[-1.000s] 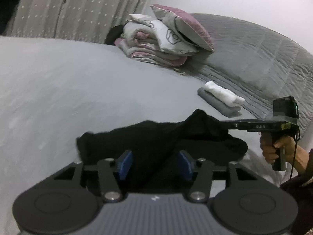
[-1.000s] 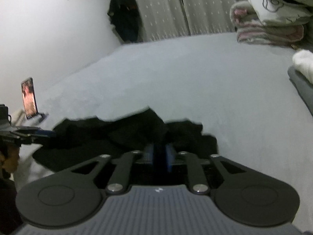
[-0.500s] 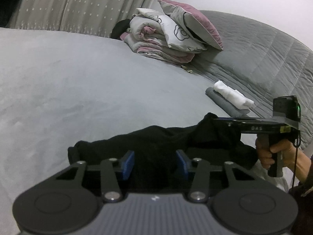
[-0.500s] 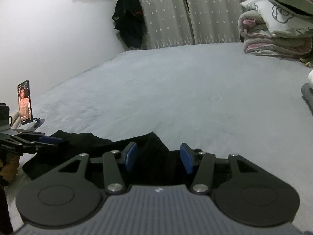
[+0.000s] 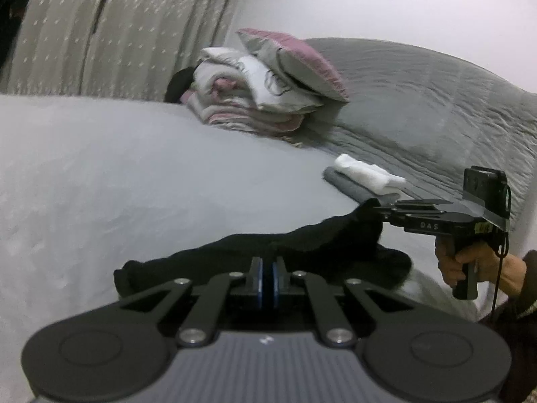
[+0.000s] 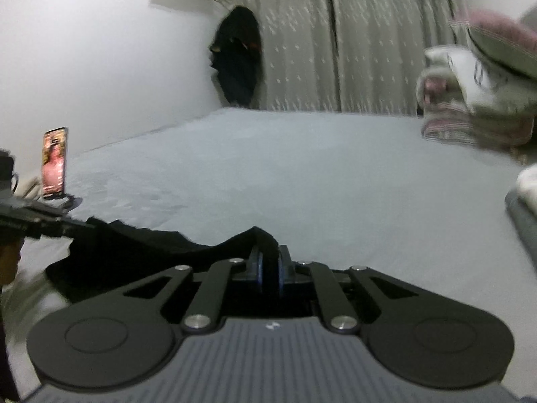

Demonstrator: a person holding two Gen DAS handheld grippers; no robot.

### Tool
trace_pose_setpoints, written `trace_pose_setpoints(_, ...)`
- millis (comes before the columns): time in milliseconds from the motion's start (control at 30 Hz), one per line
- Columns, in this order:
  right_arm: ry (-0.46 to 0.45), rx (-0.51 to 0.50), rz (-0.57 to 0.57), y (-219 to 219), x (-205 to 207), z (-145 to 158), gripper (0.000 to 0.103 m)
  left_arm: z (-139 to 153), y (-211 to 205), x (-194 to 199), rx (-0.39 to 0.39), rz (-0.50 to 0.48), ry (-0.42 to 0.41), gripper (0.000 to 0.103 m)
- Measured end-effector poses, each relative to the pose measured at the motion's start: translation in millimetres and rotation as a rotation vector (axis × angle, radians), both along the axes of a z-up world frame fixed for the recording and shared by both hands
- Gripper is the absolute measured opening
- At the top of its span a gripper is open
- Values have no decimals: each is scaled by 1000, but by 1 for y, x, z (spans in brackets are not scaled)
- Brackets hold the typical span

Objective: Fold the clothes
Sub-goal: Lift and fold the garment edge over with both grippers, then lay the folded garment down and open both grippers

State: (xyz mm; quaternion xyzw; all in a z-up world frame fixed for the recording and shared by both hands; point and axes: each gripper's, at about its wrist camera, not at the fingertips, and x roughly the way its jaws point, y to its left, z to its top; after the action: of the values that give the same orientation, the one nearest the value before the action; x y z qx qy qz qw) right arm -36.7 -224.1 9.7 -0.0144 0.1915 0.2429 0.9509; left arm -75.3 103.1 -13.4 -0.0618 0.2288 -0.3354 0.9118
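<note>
Black cloth lying on the grey bed, near its close edge, lifted at two spots. Left gripper pinched tight on the near edge of the cloth, blue pads pressed on the dark fabric. Right gripper closing on a raised fold of the same cloth, fabric squeezed between the pads. Farther back, a stack of folded bedding with a pink pillow on top. Small white roll beside it. Phone standing up at the bed's edge.
</note>
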Motion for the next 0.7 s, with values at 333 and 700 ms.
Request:
trace_pose_setpoints(333,60,-200,89,-2,-44,-29,9,-27,-11,-22,166,-139,127,7)
trace_pose_setpoints(700,174,-83,151,-30,-52,-18,42,-10,19,-16,53,-242,237,50)
